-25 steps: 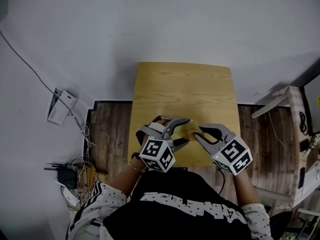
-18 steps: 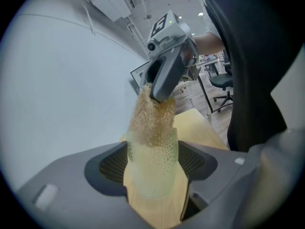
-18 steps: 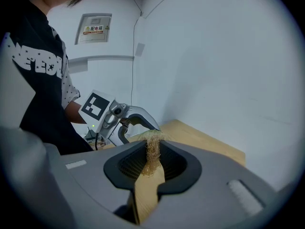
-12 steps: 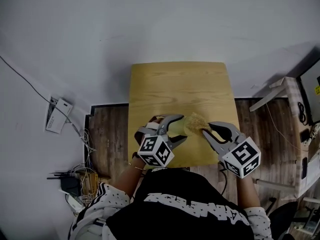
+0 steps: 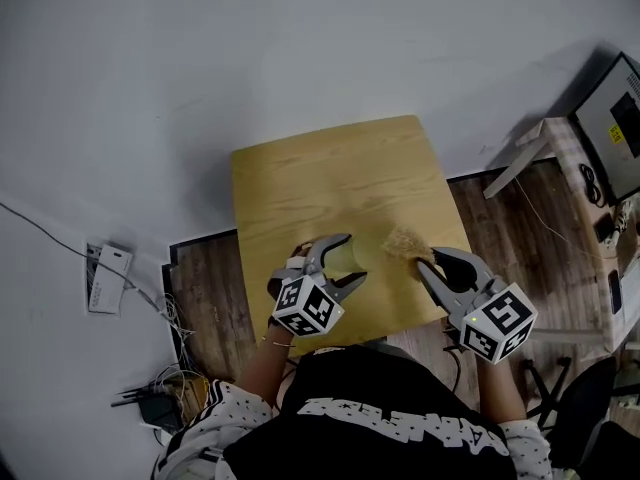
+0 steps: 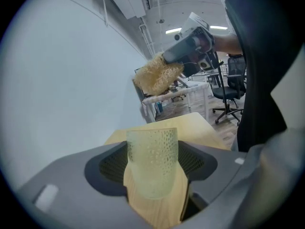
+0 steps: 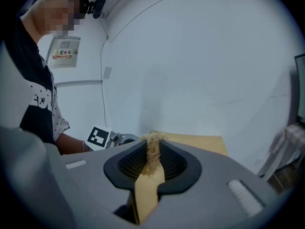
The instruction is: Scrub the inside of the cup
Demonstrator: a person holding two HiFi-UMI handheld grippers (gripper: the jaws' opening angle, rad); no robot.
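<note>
A pale, translucent dotted cup (image 6: 151, 173) sits between the jaws of my left gripper (image 6: 152, 149), which is shut on its sides. In the head view this left gripper (image 5: 350, 258) is over the near part of the wooden table (image 5: 330, 178), and the cup (image 5: 347, 256) is only faintly visible there. My right gripper (image 5: 428, 260) is shut on a tan fibrous scrubber (image 5: 404, 241), held to the right of the cup and apart from it. The right gripper view shows the scrubber (image 7: 153, 144) squeezed thin between the pads of the right gripper (image 7: 151, 152). From the left gripper view, the scrubber (image 6: 157, 74) hangs above the cup.
The small table stands against a white wall. On the floor at left lie a white box (image 5: 104, 279) and a tangle of cables (image 5: 155, 393). A white stand (image 5: 530, 153) and a monitor (image 5: 615, 118) are at the right. My body is close to the table's near edge.
The right gripper has drawn the scrubber away from the cup's mouth, up and to the right. The left gripper has sunk a little with the cup. The head view has turned.
</note>
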